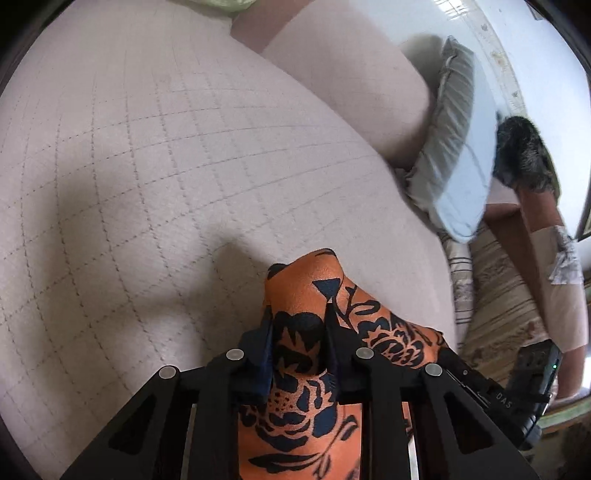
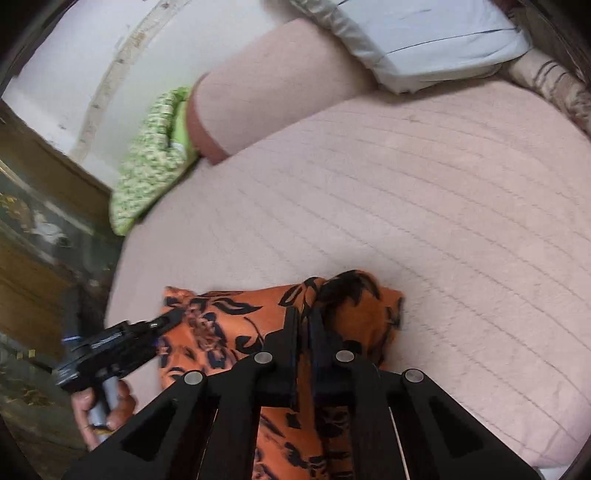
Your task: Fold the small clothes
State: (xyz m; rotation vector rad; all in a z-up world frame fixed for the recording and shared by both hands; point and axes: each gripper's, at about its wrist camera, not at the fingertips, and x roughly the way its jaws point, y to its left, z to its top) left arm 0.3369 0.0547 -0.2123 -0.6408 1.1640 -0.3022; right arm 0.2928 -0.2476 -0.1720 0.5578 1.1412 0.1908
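Note:
An orange garment with a dark floral print (image 1: pixel 306 295) is held up over a pale pink quilted bed (image 1: pixel 147 166). My left gripper (image 1: pixel 299 325) is shut on one part of the cloth, which bunches between its fingers and hangs below. My right gripper (image 2: pixel 304 325) is shut on another part of the same garment (image 2: pixel 229 325), which spreads to the left just above the bed (image 2: pixel 424 221). The left gripper (image 2: pixel 110 350), held in a hand, shows at the left of the right wrist view. The right gripper (image 1: pixel 532 384) shows at the right edge of the left wrist view.
A pink bolster (image 2: pixel 273 81) lies along the head of the bed. A light blue pillow (image 1: pixel 450 155) leans at its end and shows in the right wrist view (image 2: pixel 424 33). A green patterned cloth (image 2: pixel 151 158) lies by the bolster. A dark furry item (image 1: pixel 524 155) and a striped mat (image 1: pixel 498 288) lie beside the bed.

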